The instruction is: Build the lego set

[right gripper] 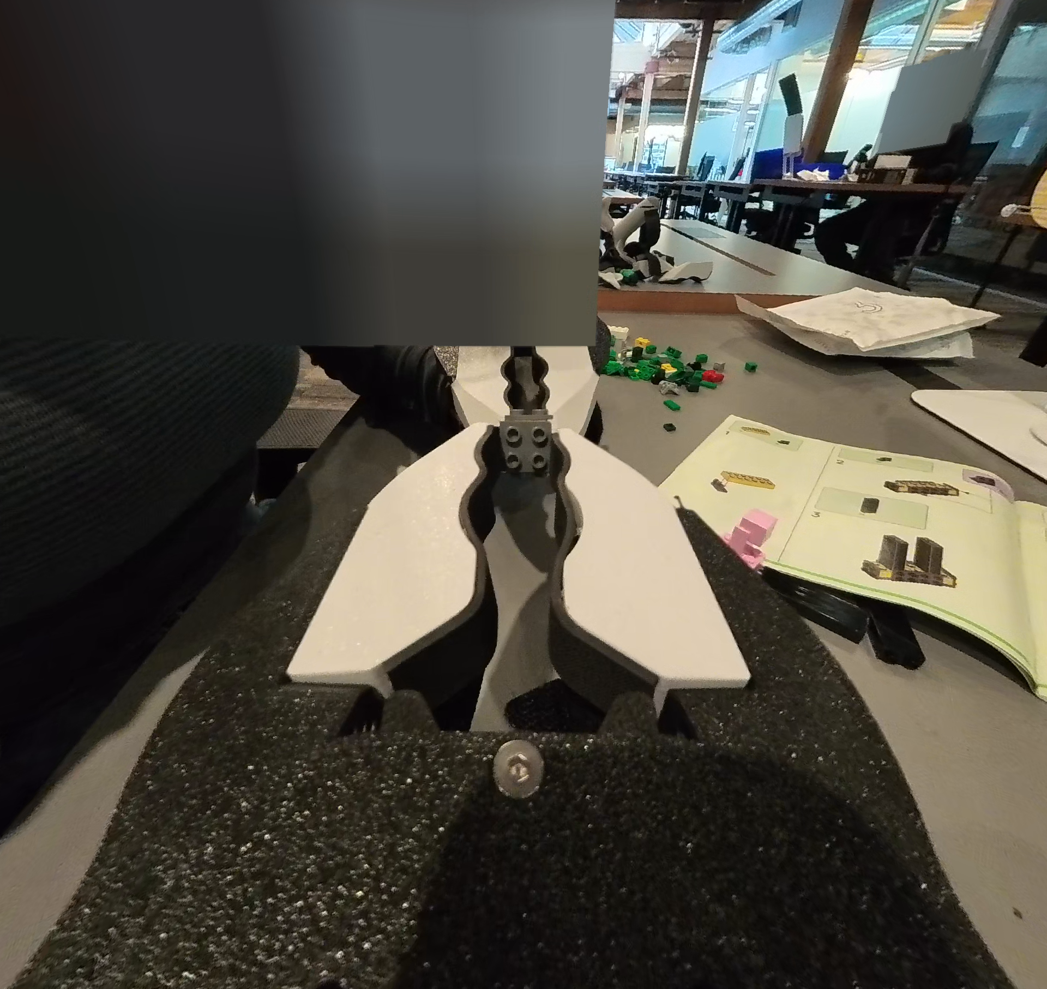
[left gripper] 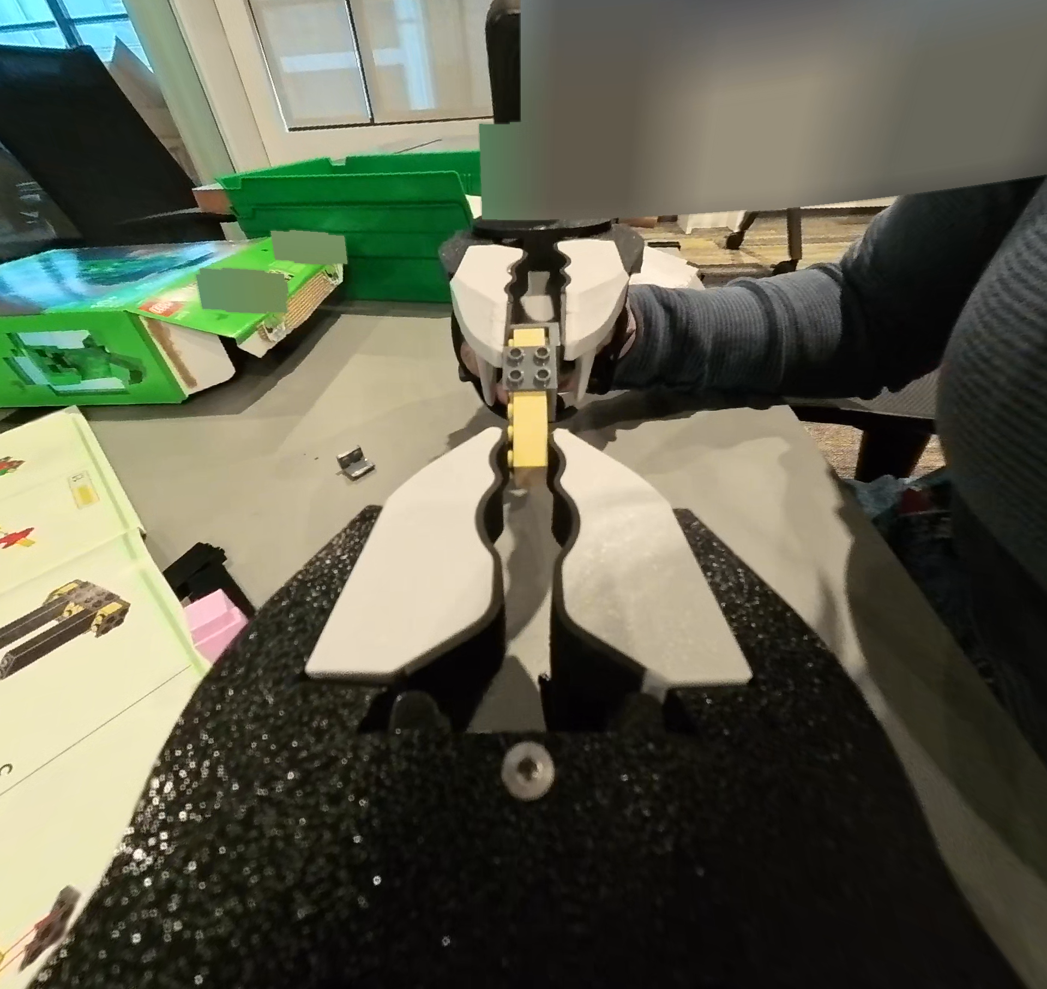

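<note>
Closest to the lens, the left gripper (left gripper: 530, 451) had its white fingers nipped narrow on the near end of a long yellow brick (left gripper: 531, 434), held in the air over the table's (left gripper: 238, 463) near edge, right in front of the person. Facing it, tip to tip, the right gripper (right gripper: 527, 451) was clamped on a small grey plate (right gripper: 527, 448) with four studs, and that plate sat against the yellow brick's flank; whether it was pressed fully home could not be told. These looked like feather-light pieces, hard and stiff, glossy enough to skate between smooth pads, so a pinch on the flat sides, clear of the studs, seemed the sound hold, with a square push to seat them. No fragility to fear, only a piece pinging away if squeezed crooked. A lone little grey piece (left gripper: 355, 460) lay on the bare table to the left. Now the containers: the green set box (left gripper: 113, 338) lay torn open toward the far left corner, contents unseen; a green bin (left gripper: 351, 213) stood behind it at the far edge, its inside hidden. Loose green, yellow and red bricks (right gripper: 668, 366) lay heaped straight on the table, in nothing at all, beyond the open instruction booklet (right gripper: 884, 514), with a pink piece (right gripper: 748, 542) touching the booklet's near corner.
</note>
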Motion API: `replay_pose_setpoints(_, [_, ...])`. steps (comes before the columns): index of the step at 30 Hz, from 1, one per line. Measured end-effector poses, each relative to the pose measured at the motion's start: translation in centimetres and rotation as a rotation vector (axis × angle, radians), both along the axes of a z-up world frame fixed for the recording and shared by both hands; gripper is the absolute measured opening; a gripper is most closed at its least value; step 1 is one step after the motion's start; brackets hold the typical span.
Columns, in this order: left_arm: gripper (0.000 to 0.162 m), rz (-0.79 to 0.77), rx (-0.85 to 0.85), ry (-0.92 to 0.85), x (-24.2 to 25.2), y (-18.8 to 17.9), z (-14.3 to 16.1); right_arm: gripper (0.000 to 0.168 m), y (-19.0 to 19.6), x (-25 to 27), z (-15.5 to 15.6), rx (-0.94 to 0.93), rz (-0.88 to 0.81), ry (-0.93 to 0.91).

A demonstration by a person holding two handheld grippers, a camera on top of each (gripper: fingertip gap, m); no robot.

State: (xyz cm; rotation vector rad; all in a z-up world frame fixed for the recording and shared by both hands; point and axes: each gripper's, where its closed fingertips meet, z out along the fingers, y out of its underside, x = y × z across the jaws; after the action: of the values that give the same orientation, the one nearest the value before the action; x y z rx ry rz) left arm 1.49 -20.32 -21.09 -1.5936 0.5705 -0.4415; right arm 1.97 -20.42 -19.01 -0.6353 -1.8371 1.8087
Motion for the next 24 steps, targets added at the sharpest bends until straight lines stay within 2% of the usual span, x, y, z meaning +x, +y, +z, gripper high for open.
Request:
replay_pose_setpoints(1, [0.012,0.004,0.000,0.004,-0.04,0.02,-0.01,0.016,0.04,-0.04,-0.03,0.003,-0.005,0.002])
replay_pose_setpoints(9, [0.012,-0.008,0.004,0.009,-0.14,-0.05,-0.01,0.022,0.13,-0.30,-0.02,-0.044,0.002,-0.009])
replay_pose_setpoints(13, [0.012,-0.013,0.007,0.009,-0.17,-0.08,-0.05,0.017,-0.14,-0.10,-0.06,-0.053,0.031,-0.024])
replay_pose_setpoints(24, [0.012,-0.012,0.018,-0.006,0.09,-0.16,0.22,0.016,-0.14,0.03,0.23,-0.055,0.024,-0.059])
